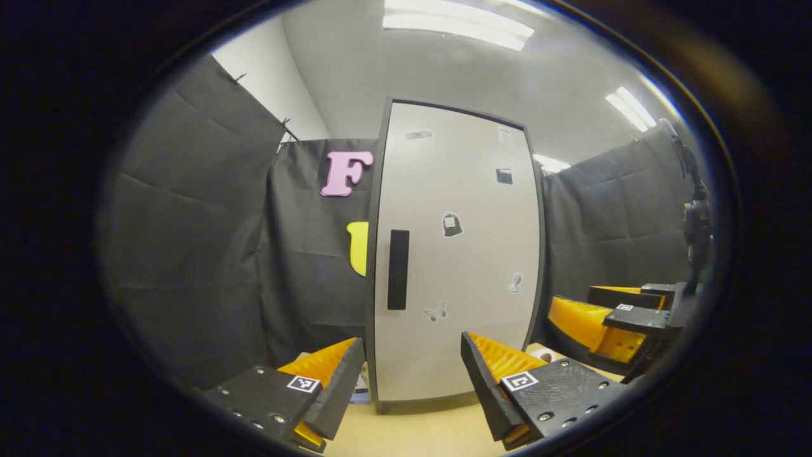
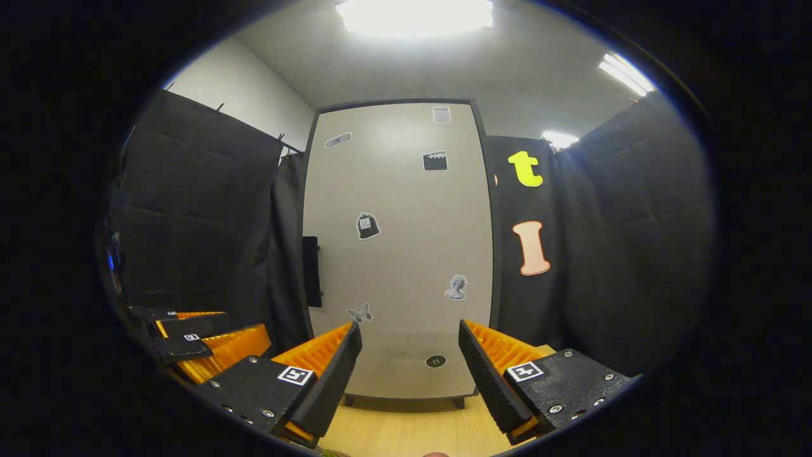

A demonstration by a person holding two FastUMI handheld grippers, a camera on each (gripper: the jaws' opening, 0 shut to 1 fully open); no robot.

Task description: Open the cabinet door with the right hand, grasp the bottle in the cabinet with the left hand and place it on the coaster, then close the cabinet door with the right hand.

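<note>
Cabinet [image 1: 453,254] stands upright on the wooden bench [image 1: 412,431], toward its far edge, door [image 2: 396,254] closed flat against the frame. Door is pale grey with a dark border; several small stickers [image 2: 368,226] scattered across its face. A dark vertical handle [image 1: 398,270] sits on the door's left side in the left gripper view; in the right gripper view the same handle [image 2: 311,271] shows edge-on at the door's left margin.

Bottle not visible with the door closed. Coaster: a small round pale thing [image 1: 547,355] on the bench just right of the cabinet base, in the left gripper view, may be it; too small to tell.

Left gripper [image 1: 412,381]: fingers spread wide, released, holding nothing, pointed at the lower part of the door, apart from it. Seen from the right gripper view it [image 2: 190,339] is low at the left, near the bench's left side.

Right gripper [image 2: 409,374]: fingers also parted, released, nothing between them, aimed at the bottom of the door, not touching. In the left gripper view it [image 1: 609,317] sits right of the cabinet, beside the dark cloth wall [image 1: 609,222].

Ceiling lights [image 2: 415,16] bright overhead.
</note>
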